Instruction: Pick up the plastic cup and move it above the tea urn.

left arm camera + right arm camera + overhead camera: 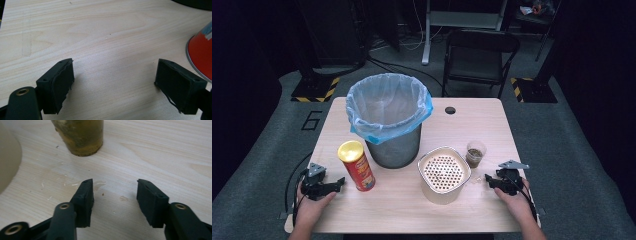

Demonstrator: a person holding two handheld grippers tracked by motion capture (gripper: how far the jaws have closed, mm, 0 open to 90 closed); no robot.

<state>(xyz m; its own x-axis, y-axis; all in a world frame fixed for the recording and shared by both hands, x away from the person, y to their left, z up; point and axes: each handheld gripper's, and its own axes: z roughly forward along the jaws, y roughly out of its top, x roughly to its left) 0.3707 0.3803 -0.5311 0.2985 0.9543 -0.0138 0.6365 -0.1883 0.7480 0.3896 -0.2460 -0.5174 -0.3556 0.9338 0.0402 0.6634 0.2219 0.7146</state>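
Both grippers resting at the near table edge, jaws apart and empty.

Left gripper (113, 82): bare table (105, 32) between its jaws; a red can (201, 55) just outside its right jaw, seen from above as a yellow-lidded can beside a lined bin (388, 120). Right gripper (115, 200): droplets (123, 198) and crumbs between its jaws, a cup (80, 135) of brown liquid ahead-left, a beige strainer tub (443, 174) at far left.
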